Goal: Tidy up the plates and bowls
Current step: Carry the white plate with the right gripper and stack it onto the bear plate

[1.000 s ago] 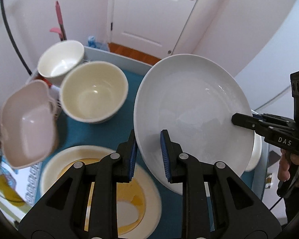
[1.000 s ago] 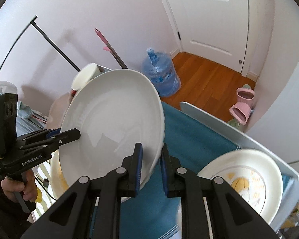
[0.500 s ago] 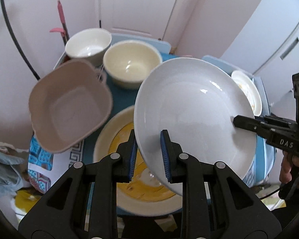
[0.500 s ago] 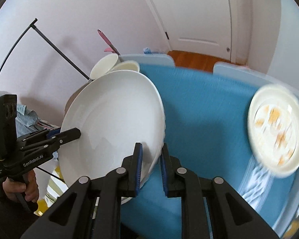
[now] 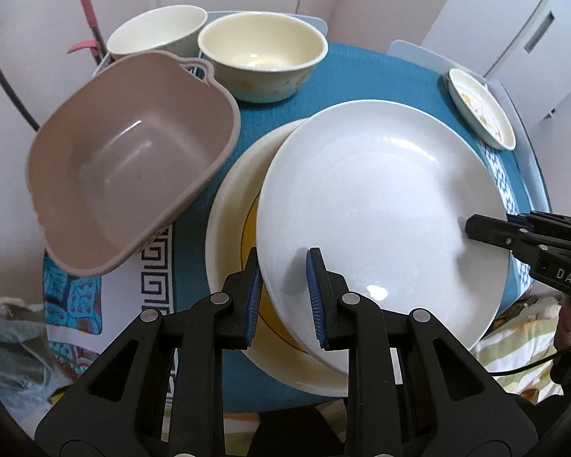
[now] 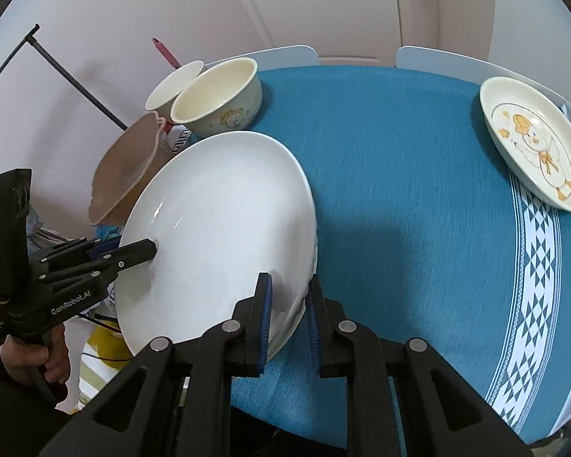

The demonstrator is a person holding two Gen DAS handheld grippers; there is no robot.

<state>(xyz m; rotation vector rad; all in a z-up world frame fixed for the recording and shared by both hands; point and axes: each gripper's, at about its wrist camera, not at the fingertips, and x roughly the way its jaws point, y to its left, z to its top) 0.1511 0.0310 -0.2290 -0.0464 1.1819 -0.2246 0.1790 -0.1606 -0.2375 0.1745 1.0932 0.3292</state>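
So the big white plate (image 5: 380, 205) was pinched by both grippers, the left gripper (image 5: 283, 297) at one rim and the right gripper (image 6: 287, 320) at the opposite one, jaws pressed onto its edge. It was held tilted just above the yellow-patterned plate (image 5: 232, 228) on the blue-covered surface (image 6: 399, 190), so the stacking looked close but not finished. Two bowls (image 5: 262, 57) and the duck plate (image 6: 533, 144) were left unsorted, well apart. The yellow plate underneath was only shown by the left view; the duck drawing was only made out clearly in the right view.
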